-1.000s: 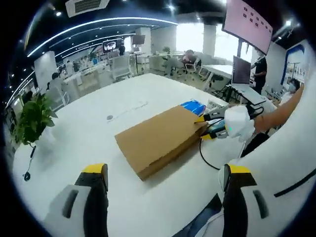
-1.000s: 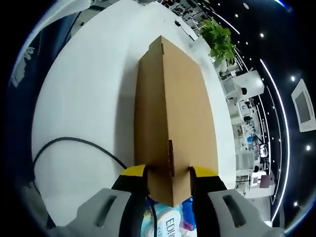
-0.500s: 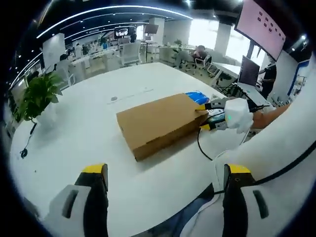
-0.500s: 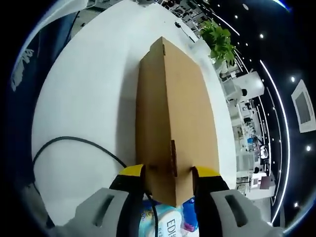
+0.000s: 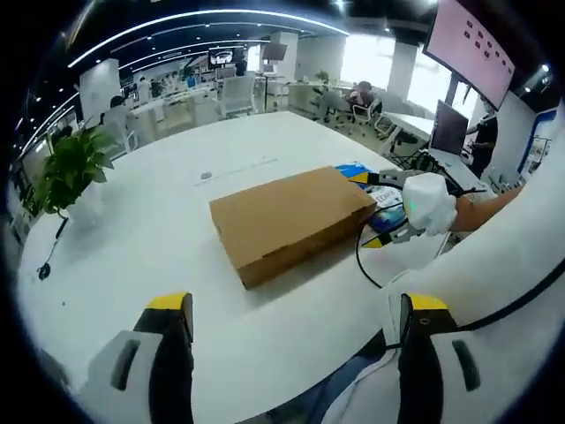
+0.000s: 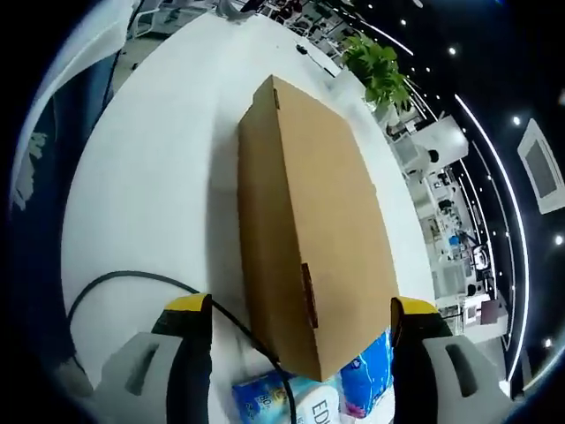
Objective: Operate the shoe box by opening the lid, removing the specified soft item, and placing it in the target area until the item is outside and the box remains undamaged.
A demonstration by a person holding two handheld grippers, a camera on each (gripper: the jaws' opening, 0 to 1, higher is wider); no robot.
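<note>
A closed brown cardboard shoe box point(image 5: 287, 221) lies flat on the round white table point(image 5: 150, 247). My left gripper point(image 5: 296, 305) hovers well short of it, jaws wide open and holding nothing. From the right, my right gripper point(image 5: 378, 210) faces the box's far end. In the right gripper view the box point(image 6: 309, 203) runs lengthwise away from me, its near end with a small slot lying between the spread yellow-tipped jaws of my right gripper point(image 6: 302, 309), which stands open and off the cardboard. The lid is down, so the inside is hidden.
Blue and white soft packets point(image 6: 309, 405) lie under the box's near end, also seen as a blue packet point(image 5: 353, 170). A black cable point(image 6: 132, 281) loops on the table. A potted plant point(image 5: 66, 172) stands at the table's far edge. A white sleeve point(image 5: 503, 274) fills the right.
My right gripper has opened from its grip on the box's end and drawn back a little. The box has settled flat. The left gripper stays open, barely moved.
</note>
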